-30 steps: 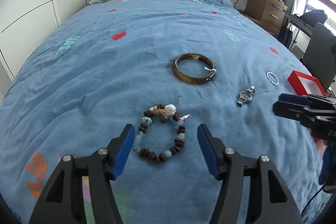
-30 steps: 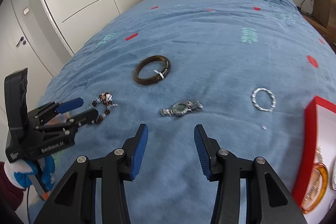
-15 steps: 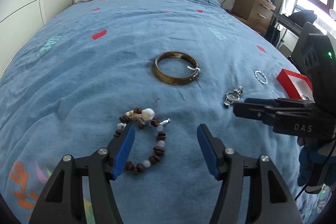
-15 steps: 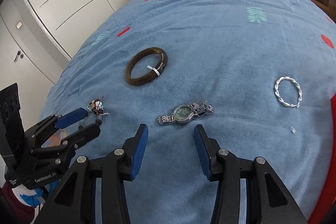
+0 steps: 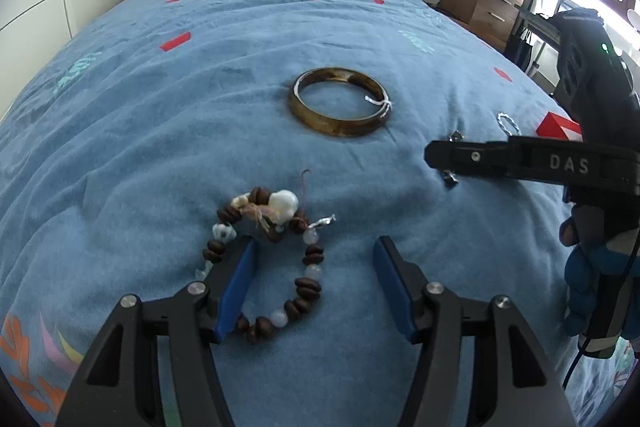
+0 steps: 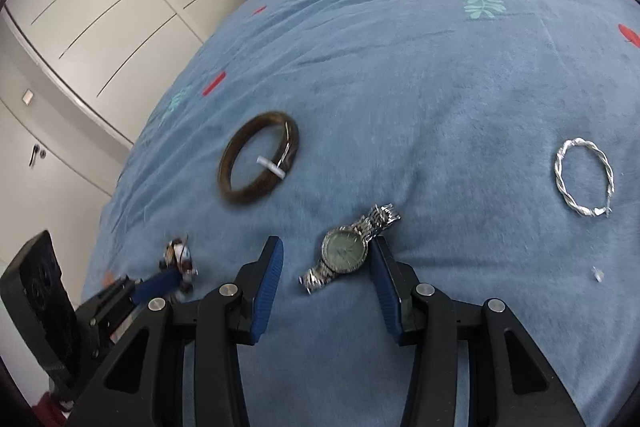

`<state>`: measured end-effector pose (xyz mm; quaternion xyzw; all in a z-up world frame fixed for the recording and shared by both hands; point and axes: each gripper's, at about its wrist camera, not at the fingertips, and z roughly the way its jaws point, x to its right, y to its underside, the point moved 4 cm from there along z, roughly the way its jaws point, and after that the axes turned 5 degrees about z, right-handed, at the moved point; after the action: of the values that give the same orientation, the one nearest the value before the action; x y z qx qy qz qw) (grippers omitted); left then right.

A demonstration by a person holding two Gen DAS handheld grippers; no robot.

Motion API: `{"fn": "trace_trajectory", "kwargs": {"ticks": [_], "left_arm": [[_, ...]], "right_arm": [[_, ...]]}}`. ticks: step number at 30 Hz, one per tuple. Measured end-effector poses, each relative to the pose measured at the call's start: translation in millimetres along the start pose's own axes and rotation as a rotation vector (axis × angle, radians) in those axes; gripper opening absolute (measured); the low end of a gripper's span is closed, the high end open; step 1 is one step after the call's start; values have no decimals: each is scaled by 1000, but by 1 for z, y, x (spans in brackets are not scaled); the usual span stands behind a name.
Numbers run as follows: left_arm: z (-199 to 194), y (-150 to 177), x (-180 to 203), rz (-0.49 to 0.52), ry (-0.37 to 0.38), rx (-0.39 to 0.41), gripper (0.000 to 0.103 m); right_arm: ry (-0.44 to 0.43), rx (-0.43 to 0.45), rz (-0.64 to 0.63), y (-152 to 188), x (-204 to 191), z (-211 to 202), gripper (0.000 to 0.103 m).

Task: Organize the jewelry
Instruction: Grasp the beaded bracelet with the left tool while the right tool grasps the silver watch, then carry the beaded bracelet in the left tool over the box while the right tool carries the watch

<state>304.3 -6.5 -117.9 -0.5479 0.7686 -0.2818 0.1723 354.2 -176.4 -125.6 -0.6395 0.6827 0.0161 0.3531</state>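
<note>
Silver watch (image 6: 349, 248) between the right claw's (image 6: 326, 281) parted fingers

It lies on the bed (image 6: 400, 67), band slanting across the gap; left claw (image 5: 314, 285), also apart, straddles the beaded bracelet (image 5: 266, 259).

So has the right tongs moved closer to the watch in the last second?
Yes. The right tongs advanced toward the watch, which lies on the blue bedspread; its open jaws now flank the watch face, whereas before the watch lay ahead of the tips.
</note>
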Motion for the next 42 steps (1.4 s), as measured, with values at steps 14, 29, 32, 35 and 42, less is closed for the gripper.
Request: {"fn": "trace_trajectory", "kwargs": {"ticks": [14, 29, 32, 35, 42], "left_arm": [[-18, -5, 8, 17, -63, 15, 10], [-87, -49, 109, 83, 51, 109, 10], [-97, -64, 143, 97, 100, 132, 10], [-102, -82, 182, 109, 157, 150, 10], [-95, -116, 278, 171, 275, 162, 10]], "right_arm": [[28, 26, -80, 6, -6, -15, 24], [59, 164, -74, 21, 24, -159, 24], [102, 204, -70, 19, 49, -201, 24], [136, 236, -57, 18, 74, -235, 24], [213, 265, -37, 20, 134, -294, 24]]}}
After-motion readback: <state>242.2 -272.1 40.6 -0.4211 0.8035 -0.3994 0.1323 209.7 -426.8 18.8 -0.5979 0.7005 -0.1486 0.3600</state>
